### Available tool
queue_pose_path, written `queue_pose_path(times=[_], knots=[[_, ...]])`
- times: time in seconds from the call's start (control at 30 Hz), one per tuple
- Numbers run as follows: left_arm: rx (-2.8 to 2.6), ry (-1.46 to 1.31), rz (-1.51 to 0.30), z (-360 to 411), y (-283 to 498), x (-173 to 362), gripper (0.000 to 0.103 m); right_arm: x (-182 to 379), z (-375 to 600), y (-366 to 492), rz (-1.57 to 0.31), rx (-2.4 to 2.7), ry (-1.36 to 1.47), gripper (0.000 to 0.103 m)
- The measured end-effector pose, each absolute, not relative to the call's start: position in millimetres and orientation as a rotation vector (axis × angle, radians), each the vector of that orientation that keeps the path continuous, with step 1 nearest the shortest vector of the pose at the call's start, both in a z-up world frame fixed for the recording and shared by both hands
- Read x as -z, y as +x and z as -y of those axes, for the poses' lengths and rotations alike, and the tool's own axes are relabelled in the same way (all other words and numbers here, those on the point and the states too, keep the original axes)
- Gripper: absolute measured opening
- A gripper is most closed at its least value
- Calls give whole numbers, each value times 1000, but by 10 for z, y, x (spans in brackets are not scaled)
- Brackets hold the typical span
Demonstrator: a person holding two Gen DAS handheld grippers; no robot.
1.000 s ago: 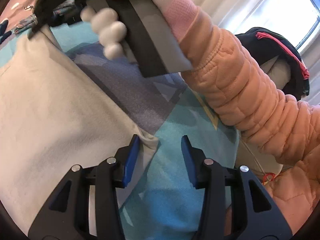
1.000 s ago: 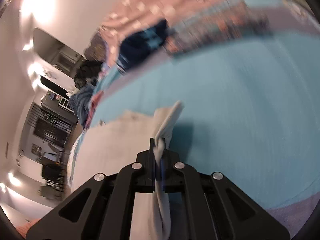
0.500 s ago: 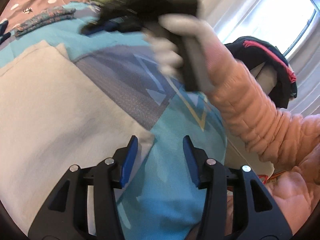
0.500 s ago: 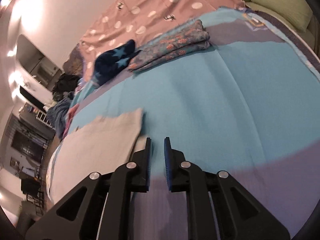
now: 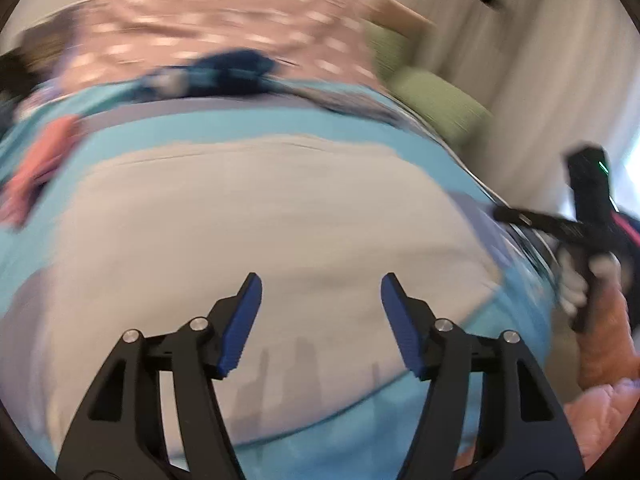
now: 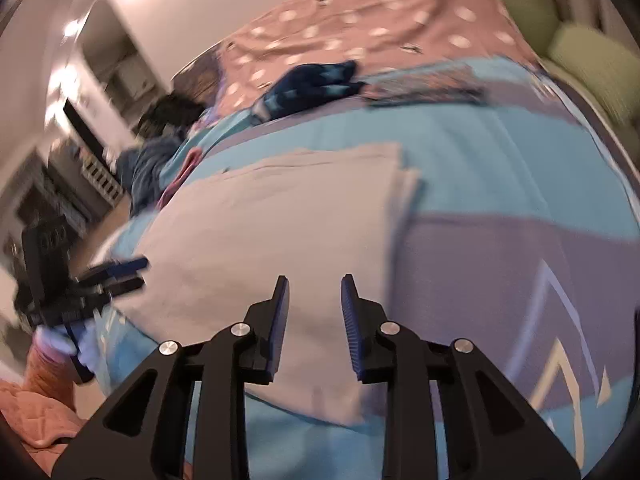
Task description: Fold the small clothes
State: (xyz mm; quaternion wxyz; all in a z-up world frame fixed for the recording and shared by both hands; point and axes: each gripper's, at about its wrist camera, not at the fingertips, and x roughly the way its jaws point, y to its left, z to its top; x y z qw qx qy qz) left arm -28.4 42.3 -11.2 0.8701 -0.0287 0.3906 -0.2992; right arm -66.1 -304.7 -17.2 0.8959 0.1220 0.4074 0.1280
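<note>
While both views are smeared by motion blur, the left gripper [image 5: 321, 300] is seen with its jaws spread wide and nothing between them, held above the near part of a cream folded cloth [image 5: 260, 216] that lies flat on the blue bedspread [image 6: 500, 168]. Further right, the right gripper [image 6: 313, 304] is shown with its jaws parted more narrowly and likewise empty, above the cloth's near right portion, while a dark blue garment [image 6: 312, 84] is visible beyond, near the pink dotted sheet [image 6: 380, 12].
</note>
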Motion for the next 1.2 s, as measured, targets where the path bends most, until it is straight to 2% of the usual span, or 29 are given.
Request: queue_pose_path(times=[0.2, 0.33, 0.6, 0.77, 0.93, 1.07, 1.2], knots=[[339, -247, -755, -1704, -550, 276, 67, 96, 2027, -459, -872, -420, 68, 37], [300, -345, -753, -2232, -828, 472, 65, 129, 1319, -325, -911, -489, -57, 42], [336, -447, -750, -2404, -1101, 824, 62, 292, -128, -549, -877, -673, -431, 42], [373, -482, -727, -2546, -997, 884, 56, 563, -644, -730, -815, -666, -622, 42], [377, -502, -697, -2639, -916, 885, 55, 840, -919, -694, -785, -594, -757, 42], [368, -547, -683, -2738, -961, 923, 55, 1008, -1101, -702, -640, -497, -927, 47], [369, -618, -682, -2841, -970, 998, 55, 1158, -1263, -674, -515, -403, -1022, 47]])
